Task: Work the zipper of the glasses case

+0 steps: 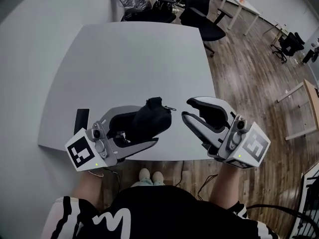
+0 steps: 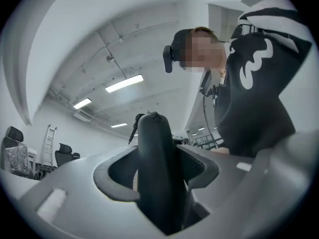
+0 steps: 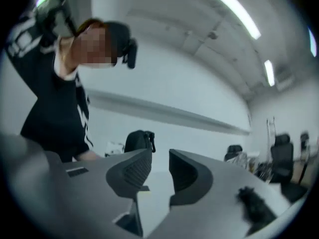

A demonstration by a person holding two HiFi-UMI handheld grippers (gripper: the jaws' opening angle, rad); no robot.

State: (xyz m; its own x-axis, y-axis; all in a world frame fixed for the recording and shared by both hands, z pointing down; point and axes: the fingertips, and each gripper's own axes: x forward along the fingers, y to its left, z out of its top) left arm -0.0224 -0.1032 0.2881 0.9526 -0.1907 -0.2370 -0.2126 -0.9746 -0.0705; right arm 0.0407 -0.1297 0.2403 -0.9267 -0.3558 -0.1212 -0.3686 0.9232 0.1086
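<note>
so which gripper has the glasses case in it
The left gripper, closed on the black glasses case; the right gripper stands open with nothing between its jaws.

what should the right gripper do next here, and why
Probably move the right gripper in toward the zipper pull and close on it. The left gripper already clamps the black glasses case between its jaws, with the pull sticking out on the side facing the right gripper. The right jaws stand apart with nothing between them, short of the case.
</note>
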